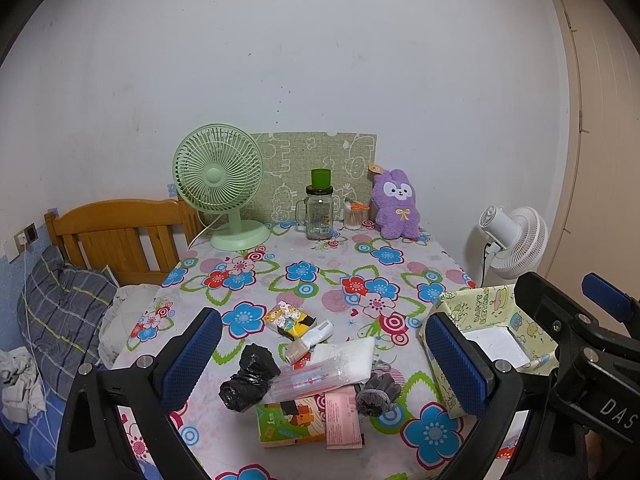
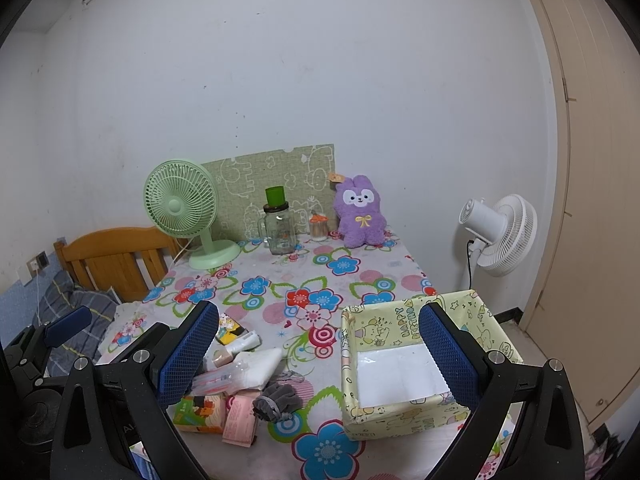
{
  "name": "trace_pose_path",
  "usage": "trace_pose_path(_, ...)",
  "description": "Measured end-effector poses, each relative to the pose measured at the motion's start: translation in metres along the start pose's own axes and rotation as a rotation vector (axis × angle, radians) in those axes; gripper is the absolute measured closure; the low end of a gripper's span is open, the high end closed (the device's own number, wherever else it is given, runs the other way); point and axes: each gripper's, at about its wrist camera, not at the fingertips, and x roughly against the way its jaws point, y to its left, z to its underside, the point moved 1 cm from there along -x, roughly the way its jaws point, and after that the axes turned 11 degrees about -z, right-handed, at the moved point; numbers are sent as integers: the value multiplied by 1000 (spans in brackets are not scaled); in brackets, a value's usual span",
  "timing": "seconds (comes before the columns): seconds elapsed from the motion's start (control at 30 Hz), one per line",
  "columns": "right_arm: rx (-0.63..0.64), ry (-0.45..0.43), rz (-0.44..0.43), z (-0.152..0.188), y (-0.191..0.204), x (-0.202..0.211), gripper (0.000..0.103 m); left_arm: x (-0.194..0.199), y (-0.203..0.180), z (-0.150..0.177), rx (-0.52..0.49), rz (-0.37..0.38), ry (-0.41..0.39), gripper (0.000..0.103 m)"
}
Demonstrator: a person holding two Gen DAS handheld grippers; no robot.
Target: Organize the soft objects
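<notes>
Left hand-held gripper (image 1: 324,356) view alone shows black bag (image 1: 248,376), hidden from right view

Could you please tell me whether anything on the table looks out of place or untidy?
Yes: small soft packets, a black bag and a grey pouch lie heaped together beside the box, which holds none of them.
</notes>
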Motion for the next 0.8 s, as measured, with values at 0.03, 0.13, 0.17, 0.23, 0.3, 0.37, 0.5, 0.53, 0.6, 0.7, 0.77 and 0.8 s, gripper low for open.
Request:
trace_pose_path(0.03, 0, 0, 1, 0, 0, 0, 2, 0, 0, 0, 0, -2, -1, 1)
trace_pose_path(0.13, -2, 1, 1, -1, -1, -1, 2, 0, 1, -1, -1, -3, -2, 1)
trace_pose_path(0.17, -2, 2, 0, 0, -1, -1, 2, 0, 1, -1, 0, -2, -1, 1)
trace_pose_path(0.23, -3, 2, 0, -1, -1, -1, 2, 0, 1, -1, -1, -2, -2, 1)
trace_pose_path(0.3, -2, 2, 0, -1, -1, -1, 2, 0, 1, -1, 0, -2, -1, 1)
trace_pose_path(0.37, -3, 3, 0, -1, -2, -1, 2, 0, 0, 0, -1, -2, -1, 1)
trace_pose_path(0.5, -5, 3, 0, 0, -2, -1, 2, -2, 1, -1, 0, 1, 2, 2)
trace_pose_path(0.53, -4, 4, 0, -1, -1, -1, 2, -4, 2, -1, 0, 2, 3, 3)
trace_pose_path(0.6, -5, 6, 1, 0, -1, -3, 2, -5, 3, -1, 1, 2, 6, 4)
trace_pose_path(0.7, -5, 9, -3, 1, 1, -5, 4, -8, 3, 1, 0, -4, 8, 4)
trace_pose_path(0.77, -4, 12, -5, 2, 3, -7, 6, -11, 3, 2, 0, -6, 11, 5)
trace_pose_path(0.8, -3, 12, -4, 2, 4, -8, 6, -12, 3, 4, 0, -6, 14, 5)
